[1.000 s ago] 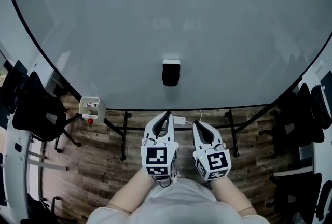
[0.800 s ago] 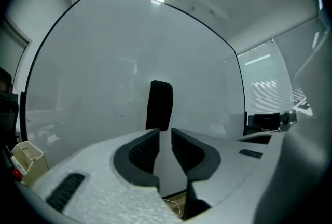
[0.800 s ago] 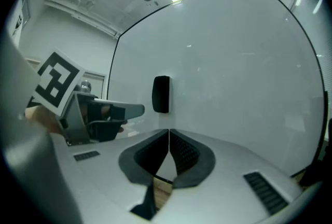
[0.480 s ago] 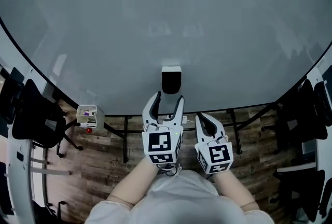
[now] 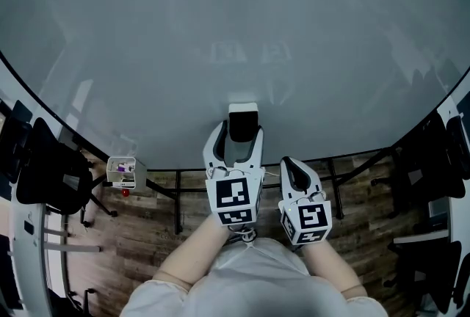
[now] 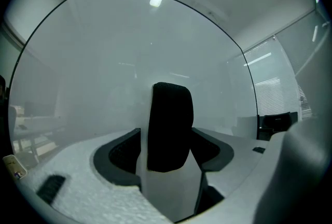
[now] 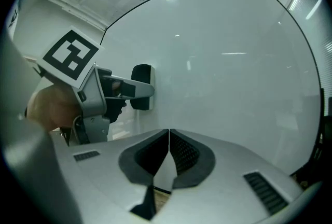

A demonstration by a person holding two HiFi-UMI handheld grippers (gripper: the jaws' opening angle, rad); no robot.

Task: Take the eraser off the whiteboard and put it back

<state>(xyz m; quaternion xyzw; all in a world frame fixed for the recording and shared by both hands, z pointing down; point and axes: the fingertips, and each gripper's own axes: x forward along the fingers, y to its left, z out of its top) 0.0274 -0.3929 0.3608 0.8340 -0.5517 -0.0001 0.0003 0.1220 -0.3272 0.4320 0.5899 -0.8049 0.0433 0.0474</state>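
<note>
Left gripper (image 5: 237, 138) advancing since the earlier frame, jaws just opening wide, eraser (image 5: 243, 121) on whiteboard (image 5: 235, 29) now sitting between them unclamped, right gripper (image 7: 169, 137) jaws staying together, empty.

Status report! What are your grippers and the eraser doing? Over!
Left hand-held gripper open, jaws just opened, eraser between them, unpinched. Right hand-held gripper shut, empty. Eraser on whiteboard. Nothing in the way.

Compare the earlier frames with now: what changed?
The left gripper advanced to the whiteboard. Its jaws have just been opening and now straddle the eraser without pressing it, so nothing is gripped yet. The right gripper stays shut beside it, and the eraser stays on the whiteboard.
</note>
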